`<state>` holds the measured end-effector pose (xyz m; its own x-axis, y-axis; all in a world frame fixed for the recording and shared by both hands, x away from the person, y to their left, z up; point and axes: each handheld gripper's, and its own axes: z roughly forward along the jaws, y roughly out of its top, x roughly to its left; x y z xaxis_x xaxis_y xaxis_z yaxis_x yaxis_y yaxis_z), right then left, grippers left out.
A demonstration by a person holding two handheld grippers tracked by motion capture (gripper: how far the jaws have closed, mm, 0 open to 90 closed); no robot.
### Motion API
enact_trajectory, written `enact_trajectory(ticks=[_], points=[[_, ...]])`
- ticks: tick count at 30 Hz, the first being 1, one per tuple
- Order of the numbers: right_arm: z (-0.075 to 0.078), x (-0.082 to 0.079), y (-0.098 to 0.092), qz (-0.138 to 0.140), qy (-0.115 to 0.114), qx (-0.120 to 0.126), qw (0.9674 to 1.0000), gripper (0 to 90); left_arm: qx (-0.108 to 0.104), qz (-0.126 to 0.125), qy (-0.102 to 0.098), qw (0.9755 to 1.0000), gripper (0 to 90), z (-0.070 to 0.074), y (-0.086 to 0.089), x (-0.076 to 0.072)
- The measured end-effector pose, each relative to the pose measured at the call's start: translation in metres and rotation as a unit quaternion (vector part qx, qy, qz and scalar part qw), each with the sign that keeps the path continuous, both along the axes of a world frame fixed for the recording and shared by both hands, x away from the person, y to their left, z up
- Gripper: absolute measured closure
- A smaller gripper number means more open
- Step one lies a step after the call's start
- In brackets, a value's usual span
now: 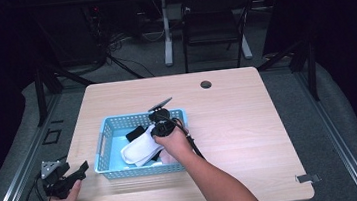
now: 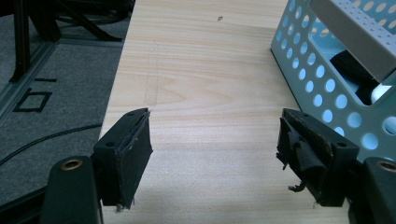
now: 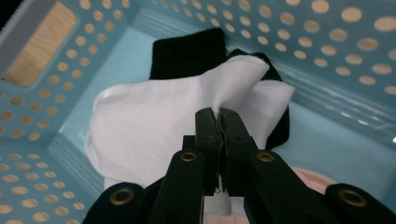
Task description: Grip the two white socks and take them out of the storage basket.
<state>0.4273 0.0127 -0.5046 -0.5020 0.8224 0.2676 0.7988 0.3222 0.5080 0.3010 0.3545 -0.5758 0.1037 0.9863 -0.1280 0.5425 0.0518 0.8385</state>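
High view: the right gripper (image 1: 161,122) reaches down into the blue basket (image 1: 101,141) on the bench (image 1: 249,123), at a white sock (image 1: 139,151) lying over a black sock (image 1: 135,133). The left gripper (image 1: 66,177) rests near the bench's left front edge, beside the basket.

Left gripper view: its fingers (image 2: 126,149) stand wide apart over bare bench, nothing between them.

Right gripper view: its fingers (image 3: 233,135) are pinched tight on a fold of the white sock (image 3: 154,126), which lies inside the basket on the black sock (image 3: 187,53).
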Motion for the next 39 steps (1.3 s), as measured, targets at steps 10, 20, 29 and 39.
enact_trajectory(ticks=[10,20,29,39], points=[[0.031,-0.042,0.016,0.075,-0.176,0.008,0.9815,87.7,0.002,-0.001,0.0,1.0,25.9,0.0,-0.001,0.0],[0.058,-0.076,0.018,0.098,-0.276,0.032,0.9557,87.6,0.001,-0.001,-0.002,1.0,25.9,0.0,-0.001,0.0],[0.085,-0.091,-0.008,0.08,-0.307,0.068,0.946,87.7,0.002,-0.001,-0.003,1.0,25.9,-0.001,-0.001,0.0],[0.113,-0.107,-0.065,0.05,-0.322,0.093,0.9408,88.0,0.001,0.0,0.0,1.0,25.9,0.0,-0.001,0.0]])
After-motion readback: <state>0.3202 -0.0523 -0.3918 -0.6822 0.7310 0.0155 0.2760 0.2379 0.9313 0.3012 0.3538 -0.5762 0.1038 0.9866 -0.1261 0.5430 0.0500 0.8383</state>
